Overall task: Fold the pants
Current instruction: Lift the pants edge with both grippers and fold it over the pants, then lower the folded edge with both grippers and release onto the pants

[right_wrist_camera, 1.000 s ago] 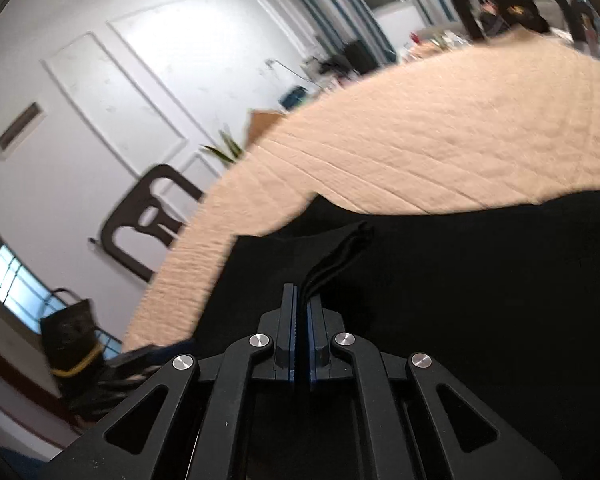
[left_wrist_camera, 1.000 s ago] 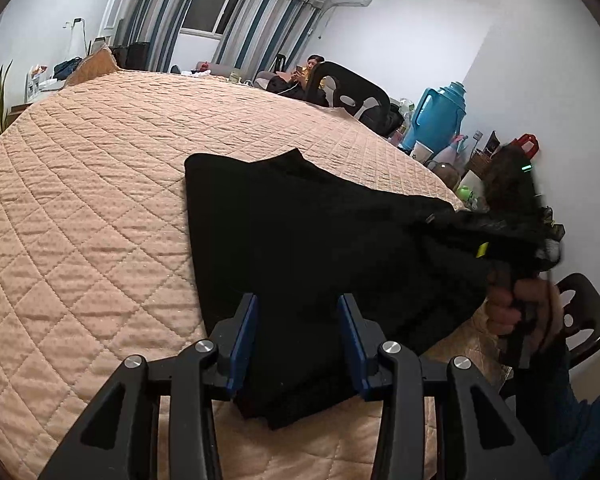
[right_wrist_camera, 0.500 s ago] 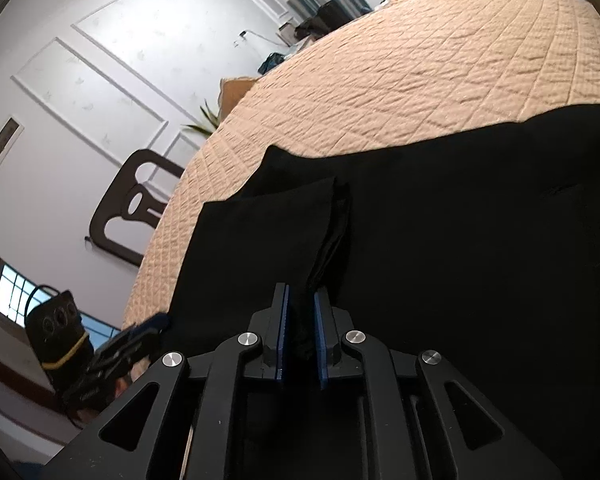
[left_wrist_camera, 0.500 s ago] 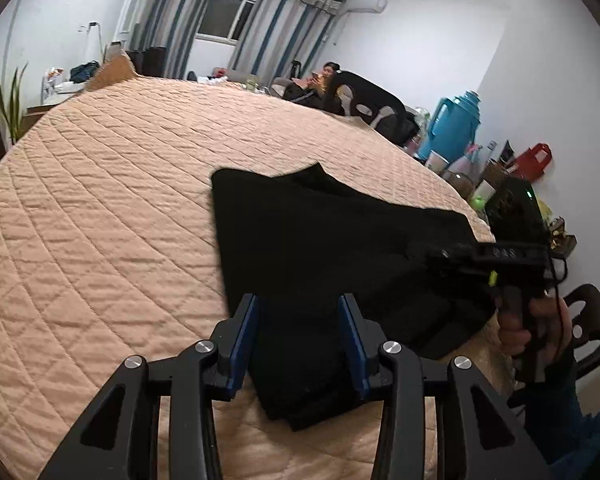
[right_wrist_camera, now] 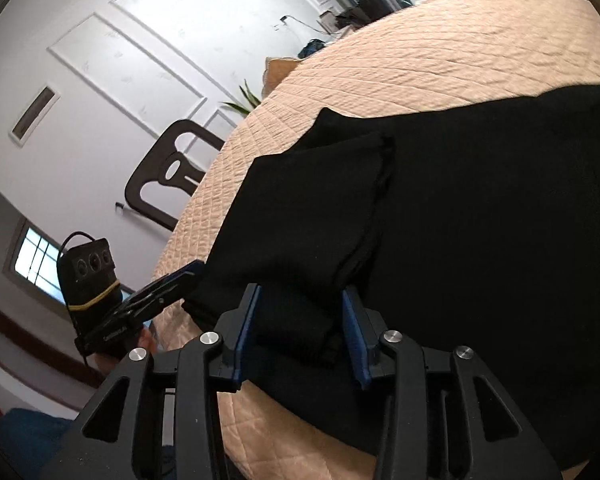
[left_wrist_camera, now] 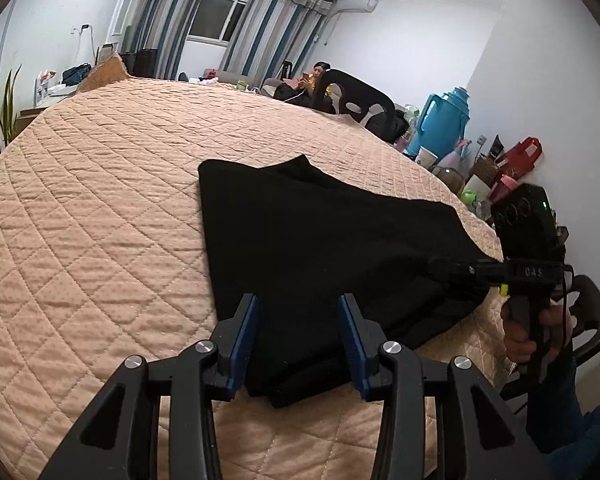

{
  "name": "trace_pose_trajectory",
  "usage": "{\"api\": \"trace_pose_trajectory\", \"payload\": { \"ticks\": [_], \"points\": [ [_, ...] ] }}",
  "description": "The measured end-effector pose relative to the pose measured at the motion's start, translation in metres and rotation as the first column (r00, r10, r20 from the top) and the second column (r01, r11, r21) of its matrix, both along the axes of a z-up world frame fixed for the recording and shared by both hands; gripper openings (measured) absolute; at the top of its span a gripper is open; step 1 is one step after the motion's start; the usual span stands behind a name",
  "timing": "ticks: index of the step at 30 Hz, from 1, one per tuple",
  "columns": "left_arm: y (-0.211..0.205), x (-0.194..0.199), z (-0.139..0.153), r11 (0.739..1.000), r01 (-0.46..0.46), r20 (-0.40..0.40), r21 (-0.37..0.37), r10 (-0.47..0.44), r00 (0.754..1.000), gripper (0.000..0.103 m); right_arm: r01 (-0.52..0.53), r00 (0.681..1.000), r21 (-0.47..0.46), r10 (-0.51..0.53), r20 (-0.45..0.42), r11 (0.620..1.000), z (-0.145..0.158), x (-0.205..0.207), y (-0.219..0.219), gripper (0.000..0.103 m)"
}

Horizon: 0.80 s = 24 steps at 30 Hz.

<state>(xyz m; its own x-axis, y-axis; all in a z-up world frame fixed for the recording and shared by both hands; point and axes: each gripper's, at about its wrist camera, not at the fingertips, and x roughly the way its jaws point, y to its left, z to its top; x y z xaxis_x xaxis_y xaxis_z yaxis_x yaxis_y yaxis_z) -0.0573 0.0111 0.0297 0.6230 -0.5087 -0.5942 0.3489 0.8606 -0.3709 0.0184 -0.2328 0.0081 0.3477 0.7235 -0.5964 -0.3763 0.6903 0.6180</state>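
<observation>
Black pants [left_wrist_camera: 320, 248] lie folded on the peach quilted cover [left_wrist_camera: 100, 200]. My left gripper [left_wrist_camera: 298, 344] hovers open over their near corner, its blue pads apart and not touching the cloth. My right gripper [left_wrist_camera: 456, 270] reaches in from the right edge, held by a hand [left_wrist_camera: 528, 332]. In the right wrist view, my right gripper [right_wrist_camera: 302, 336] has its jaws opening, and a thick fold of the pants [right_wrist_camera: 460, 220] lies loose between the pads. The left gripper [right_wrist_camera: 172, 284] shows at the pants' far corner.
A dark chair [left_wrist_camera: 592, 320] stands by the right edge, with a blue thermos [left_wrist_camera: 446, 120] and clutter behind it. A person [left_wrist_camera: 312, 84] sits beyond the far side near a black chair [left_wrist_camera: 360, 100]. Another chair [right_wrist_camera: 168, 172] stands against the white wall.
My right gripper's jaws went from shut on a fold of the pants to wide apart. The lifted cloth came down flat on the quilt. The left gripper stayed open and nearly still.
</observation>
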Motion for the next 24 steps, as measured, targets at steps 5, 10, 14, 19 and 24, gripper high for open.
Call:
{"api": "trace_pose_trajectory", "payload": {
  "ticks": [5,10,14,19,24],
  "points": [
    [-0.003,-0.002,0.000,1.000,0.006,-0.002,0.007,-0.006,1.000,0.044,0.017,0.998,-0.051,-0.014,0.064,0.999,0.004,0.001,0.012,0.003],
    [-0.008,-0.006,-0.001,0.999,0.044,-0.005,0.006,-0.044,0.999,0.044,0.071,0.995,-0.036,-0.069,0.071,0.997,0.005,0.001,-0.005,0.003],
    [-0.011,-0.007,0.000,0.999,0.044,-0.003,0.021,-0.043,0.999,0.044,0.075,0.997,-0.022,-0.074,0.009,0.997,-0.008,0.004,-0.007,0.003],
    [-0.013,0.004,0.013,0.997,0.025,0.024,0.073,-0.027,0.999,0.044,0.165,0.984,-0.116,-0.156,0.080,0.980,0.007,-0.003,-0.016,0.006],
    [-0.023,0.050,0.022,0.991,0.018,0.037,0.132,-0.023,0.999,0.044,0.133,0.984,-0.083,-0.122,0.127,0.988,0.020,0.001,-0.002,0.006]
  ]
}}
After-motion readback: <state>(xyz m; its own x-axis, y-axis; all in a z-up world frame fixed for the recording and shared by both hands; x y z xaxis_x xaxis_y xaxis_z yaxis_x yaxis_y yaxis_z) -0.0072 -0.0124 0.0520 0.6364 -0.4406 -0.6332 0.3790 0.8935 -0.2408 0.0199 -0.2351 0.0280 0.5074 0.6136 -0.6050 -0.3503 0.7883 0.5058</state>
